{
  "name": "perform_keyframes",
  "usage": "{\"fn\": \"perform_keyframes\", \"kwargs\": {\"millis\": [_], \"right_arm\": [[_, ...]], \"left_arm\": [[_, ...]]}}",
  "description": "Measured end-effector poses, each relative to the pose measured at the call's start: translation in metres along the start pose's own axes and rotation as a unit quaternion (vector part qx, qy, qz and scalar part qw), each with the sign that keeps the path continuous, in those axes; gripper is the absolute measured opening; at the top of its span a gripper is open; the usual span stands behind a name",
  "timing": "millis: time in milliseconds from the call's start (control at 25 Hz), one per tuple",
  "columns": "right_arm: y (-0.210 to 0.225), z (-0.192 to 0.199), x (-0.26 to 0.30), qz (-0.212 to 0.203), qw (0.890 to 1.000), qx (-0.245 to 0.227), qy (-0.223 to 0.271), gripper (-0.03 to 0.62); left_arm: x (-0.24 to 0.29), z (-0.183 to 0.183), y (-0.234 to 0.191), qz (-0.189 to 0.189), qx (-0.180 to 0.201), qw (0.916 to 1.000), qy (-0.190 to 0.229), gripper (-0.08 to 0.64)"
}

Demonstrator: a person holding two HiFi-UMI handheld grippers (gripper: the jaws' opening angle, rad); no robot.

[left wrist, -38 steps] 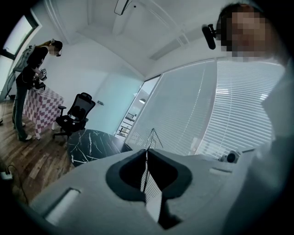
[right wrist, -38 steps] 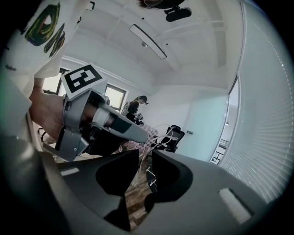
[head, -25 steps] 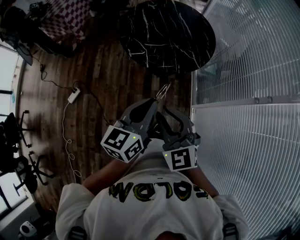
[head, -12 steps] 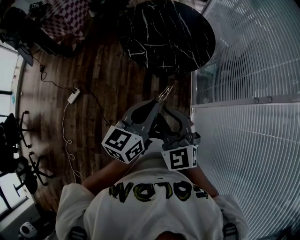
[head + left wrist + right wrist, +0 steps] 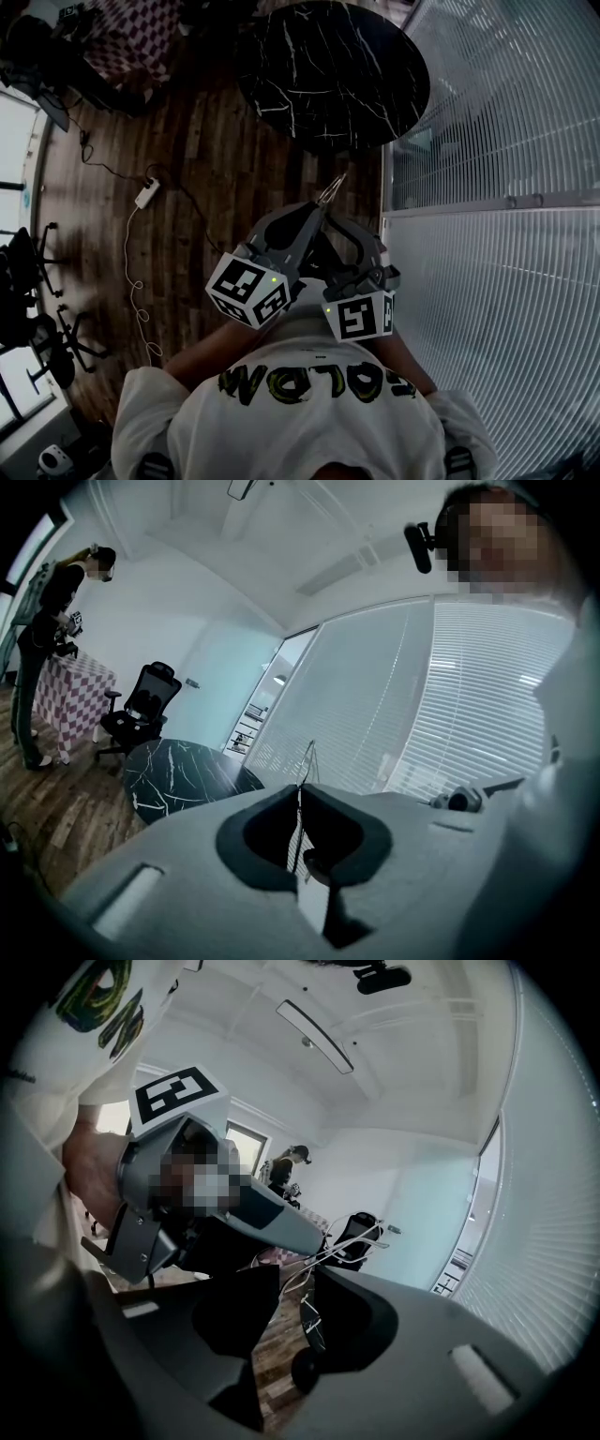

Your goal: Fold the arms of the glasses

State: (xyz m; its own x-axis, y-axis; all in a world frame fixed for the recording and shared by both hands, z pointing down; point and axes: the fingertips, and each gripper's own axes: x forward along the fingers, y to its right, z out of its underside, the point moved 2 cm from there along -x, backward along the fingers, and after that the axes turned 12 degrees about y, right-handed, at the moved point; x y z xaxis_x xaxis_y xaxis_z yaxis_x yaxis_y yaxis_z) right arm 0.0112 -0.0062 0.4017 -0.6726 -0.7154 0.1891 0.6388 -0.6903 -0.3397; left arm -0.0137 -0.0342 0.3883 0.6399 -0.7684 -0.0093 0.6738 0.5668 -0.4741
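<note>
The thin wire-framed glasses are held up in front of my chest, above the wooden floor. My left gripper is shut on the frame; in the left gripper view the wire stands up out of its closed tips. My right gripper sits close beside it, tips almost meeting the left one's. Its jaws are opening, and a pale wire arm of the glasses runs through the gap without being pinched. The left gripper's grey body fills the left of the right gripper view.
A round black marble table stands ahead. A slatted glass wall runs along the right. A power strip with cable lies on the floor at left, past it office chairs. A person stands by a checked table.
The right gripper's jaws have spread a little around the glasses' arm. The glasses' tip has shifted slightly to the right. Both hands stay where they were.
</note>
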Motion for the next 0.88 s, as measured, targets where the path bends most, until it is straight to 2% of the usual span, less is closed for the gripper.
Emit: {"fn": "perform_keyframes", "kwargs": {"millis": [360,480,640,880], "right_arm": [[0.023,-0.004,-0.006,-0.005,1.0,0.025,0.014,0.129],[0.033,-0.01,-0.007,-0.005,0.996,0.072,0.046,0.129],[0.047,-0.017,-0.008,0.015,0.986,0.144,0.087,0.127],[0.065,-0.019,-0.014,0.037,0.98,0.167,0.1,0.077]], "left_arm": [[0.009,-0.008,-0.021,-0.029,0.017,0.9993,0.015,0.015],[0.013,-0.013,-0.029,-0.039,0.02,0.9988,0.019,0.015],[0.017,-0.018,-0.036,-0.048,0.027,0.9981,0.026,0.015],[0.023,-0.024,-0.036,-0.05,0.041,0.9974,0.033,0.015]]}}
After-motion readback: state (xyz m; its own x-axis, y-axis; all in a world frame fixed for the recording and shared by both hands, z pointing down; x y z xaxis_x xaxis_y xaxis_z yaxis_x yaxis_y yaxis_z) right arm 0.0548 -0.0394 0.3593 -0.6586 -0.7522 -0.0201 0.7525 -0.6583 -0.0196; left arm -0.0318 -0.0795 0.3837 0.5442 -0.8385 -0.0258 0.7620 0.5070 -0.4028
